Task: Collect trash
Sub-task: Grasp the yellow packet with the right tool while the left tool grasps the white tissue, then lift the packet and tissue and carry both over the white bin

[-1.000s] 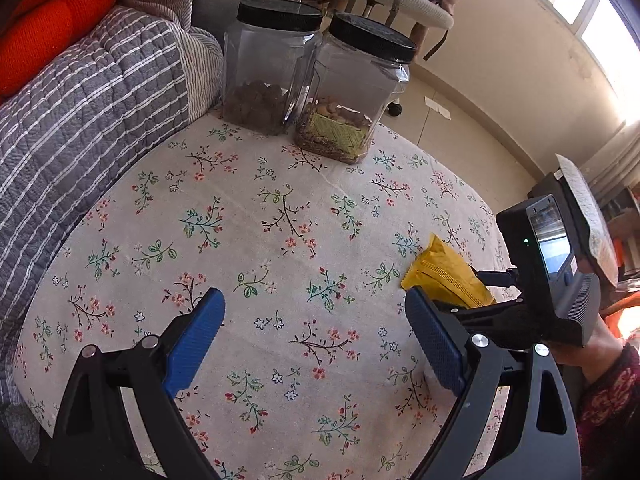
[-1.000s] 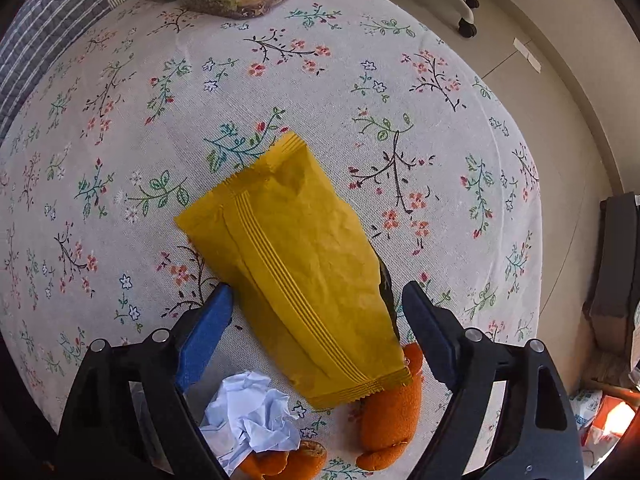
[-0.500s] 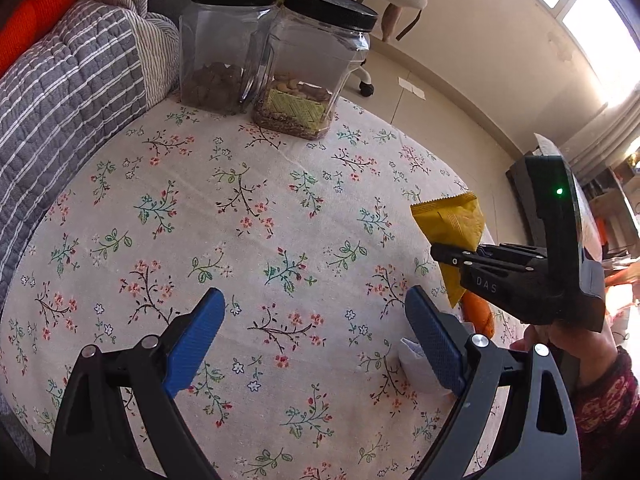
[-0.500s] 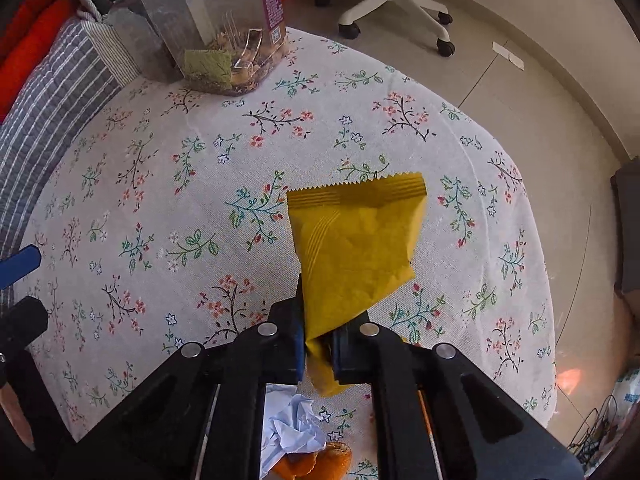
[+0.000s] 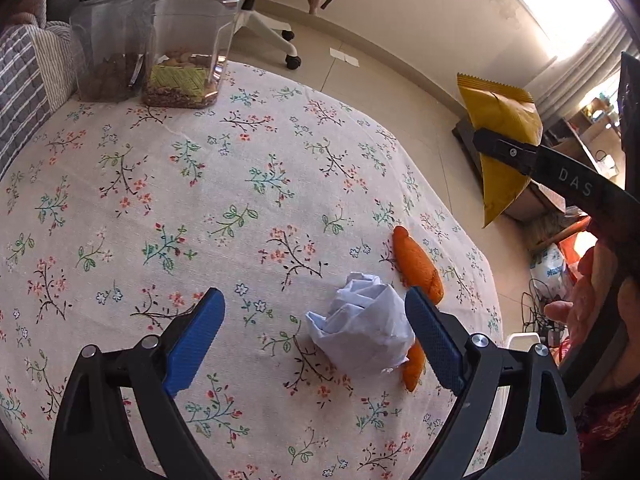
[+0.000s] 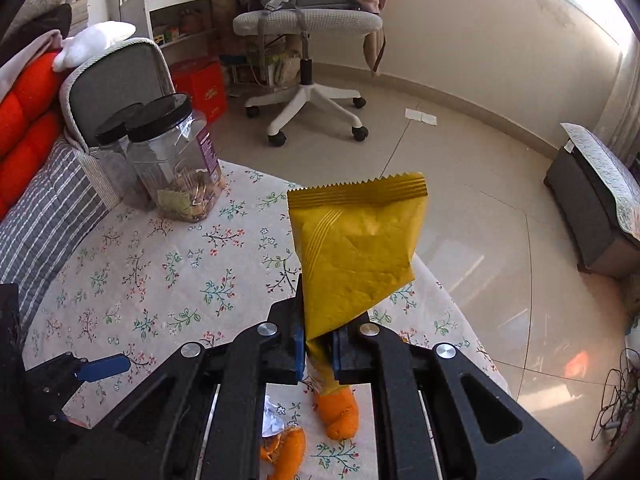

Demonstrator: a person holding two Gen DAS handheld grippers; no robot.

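My right gripper (image 6: pixel 317 340) is shut on a yellow snack wrapper (image 6: pixel 358 248), held up in the air above the table's right edge; the wrapper (image 5: pixel 500 136) also shows at the upper right of the left wrist view, pinched by the right gripper (image 5: pixel 486 142). My left gripper (image 5: pixel 314 332) is open, low over a crumpled white paper ball (image 5: pixel 362 330) that lies just inside its right finger. Orange peel pieces (image 5: pixel 418 266) lie beside the paper on the flowered tablecloth (image 5: pixel 200 200). Peel (image 6: pixel 338 410) also shows under the right gripper.
Two clear jars with black lids (image 5: pixel 184 40) stand at the table's far edge, next to a striped grey cushion (image 5: pixel 24 92). A white office chair (image 6: pixel 308 40) stands on the tiled floor beyond. A dark low cabinet (image 6: pixel 592 208) sits at the right.
The right gripper closed on the yellow wrapper and lifted it off the table. My left gripper moved right and down across the table toward the paper ball.
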